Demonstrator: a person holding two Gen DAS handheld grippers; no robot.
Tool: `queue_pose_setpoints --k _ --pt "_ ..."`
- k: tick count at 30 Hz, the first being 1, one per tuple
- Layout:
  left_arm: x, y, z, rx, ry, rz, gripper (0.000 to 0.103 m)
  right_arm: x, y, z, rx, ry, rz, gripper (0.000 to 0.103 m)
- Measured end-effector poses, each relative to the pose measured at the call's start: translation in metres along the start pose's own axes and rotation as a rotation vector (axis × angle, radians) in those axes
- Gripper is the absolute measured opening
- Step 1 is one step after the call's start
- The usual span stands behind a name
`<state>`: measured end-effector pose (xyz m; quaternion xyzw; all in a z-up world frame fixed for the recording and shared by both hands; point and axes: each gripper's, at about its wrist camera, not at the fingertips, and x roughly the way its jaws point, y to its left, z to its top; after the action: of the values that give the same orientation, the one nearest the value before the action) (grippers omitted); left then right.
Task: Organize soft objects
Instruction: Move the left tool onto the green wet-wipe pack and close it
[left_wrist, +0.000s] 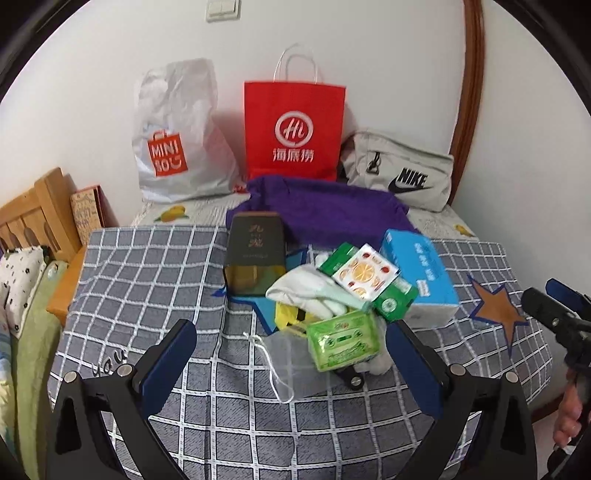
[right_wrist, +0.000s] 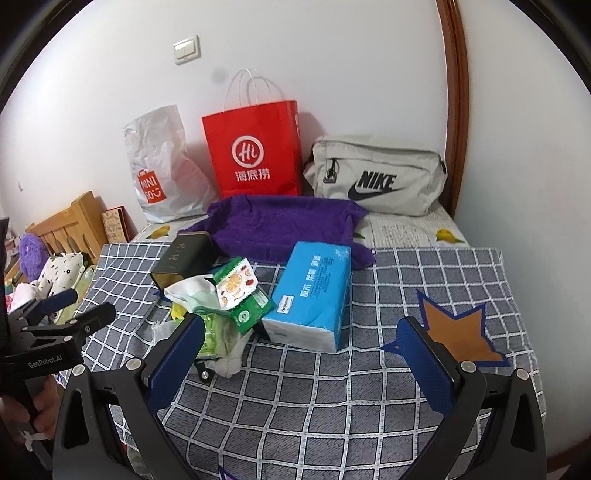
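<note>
Both grippers stood above a bed covered by a grey checked blanket bearing star patches. The left gripper had its blue-padded jaws spread wide and held nothing; a small green packet and a translucent drawstring pouch lay between and beyond its fingers, untouched. The right gripper was likewise wide apart and empty, its left finger passing in front of the pile's near edge. The soft objects formed a loose heap at mid-blanket: a white cloth lay on a yellow item, with a green pouch and an orange-slice printed sachet resting on top. A blue tissue pack lay just to the right of the heap, touching the green pouch. A dark rectangular tin lay on its side on the heap's far left. A purple towel was spread behind the heap, its front edge behind the tissue pack. Along the wall stood a white plastic Miniso bag, a red paper bag and a grey Nike bag, side by side. In the right wrist view a hand gripped the left gripper's handle
</note>
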<state>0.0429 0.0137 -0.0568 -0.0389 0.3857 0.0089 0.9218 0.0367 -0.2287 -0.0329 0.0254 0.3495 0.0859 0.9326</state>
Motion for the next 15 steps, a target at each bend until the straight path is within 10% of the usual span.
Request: queue_pose_setpoints --k 15 --pt "0.075 -0.026 -0.015 0.074 0.115 -0.049 0.101 0.065 -0.011 -0.018 -0.007 0.138 0.000 0.102"
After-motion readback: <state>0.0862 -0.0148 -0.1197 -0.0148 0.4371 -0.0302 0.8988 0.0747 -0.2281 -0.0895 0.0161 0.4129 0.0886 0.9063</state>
